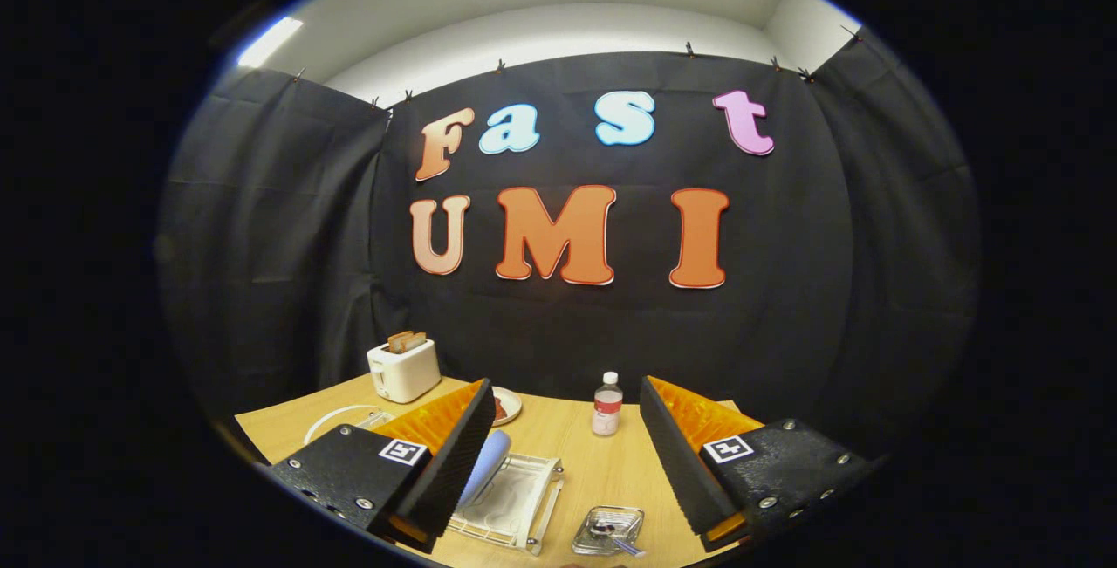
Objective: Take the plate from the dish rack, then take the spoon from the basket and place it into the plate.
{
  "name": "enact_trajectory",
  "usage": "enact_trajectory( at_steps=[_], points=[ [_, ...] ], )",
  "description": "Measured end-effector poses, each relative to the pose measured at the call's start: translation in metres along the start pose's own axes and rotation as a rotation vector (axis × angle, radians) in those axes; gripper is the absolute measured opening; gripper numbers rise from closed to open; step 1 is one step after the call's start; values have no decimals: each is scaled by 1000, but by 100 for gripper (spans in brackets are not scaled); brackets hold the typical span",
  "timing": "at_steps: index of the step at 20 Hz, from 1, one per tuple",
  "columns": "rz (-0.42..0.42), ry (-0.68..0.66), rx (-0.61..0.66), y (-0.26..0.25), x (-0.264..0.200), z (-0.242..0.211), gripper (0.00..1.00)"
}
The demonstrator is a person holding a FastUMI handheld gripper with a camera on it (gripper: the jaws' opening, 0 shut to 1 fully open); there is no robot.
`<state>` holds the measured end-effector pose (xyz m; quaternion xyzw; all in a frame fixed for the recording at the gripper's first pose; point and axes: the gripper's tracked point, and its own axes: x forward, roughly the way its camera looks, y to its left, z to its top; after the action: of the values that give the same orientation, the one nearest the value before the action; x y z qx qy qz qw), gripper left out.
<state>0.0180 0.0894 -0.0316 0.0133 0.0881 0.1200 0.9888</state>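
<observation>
The tool (567, 455) hung above the near part of the wooden bench (611, 472), its two black fingers (458, 455) spread wide apart with nothing between them, each backed by an orange ribbed piece and a black block bearing a small square marker. Just beside the left finger, toward the near edge of the bench, sat the white wire dish rack (515, 507), and a pale blue plate (486, 463) stood on edge in it, partly hidden behind that finger. Between the fingers and nearer still to the front edge lay a small metal basket (608, 530) with the spoon (621, 540) resting in it, its handle pointing toward the right finger. Beyond the fingers, toward the far edge of the bench, a small clear bottle (607, 405) with a white cap stood upright. Left of it, a small dish (506, 405) peeked out from behind the left finger, its contents hard to make out. At the far left corner stood a white toaster (403, 369) with two slices of bread sticking up from its slots.
</observation>
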Motion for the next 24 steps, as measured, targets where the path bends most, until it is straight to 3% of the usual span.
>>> enact_trajectory(
  at_steps=[8, 15, 24],
  points=[
    [73, 166, -3, 46, 44, -31, 99],
    [90, 442, -43, 69, 81, -89, 99],
    [86, 761, -36, 85, 108, -137, 87]
  ],
)
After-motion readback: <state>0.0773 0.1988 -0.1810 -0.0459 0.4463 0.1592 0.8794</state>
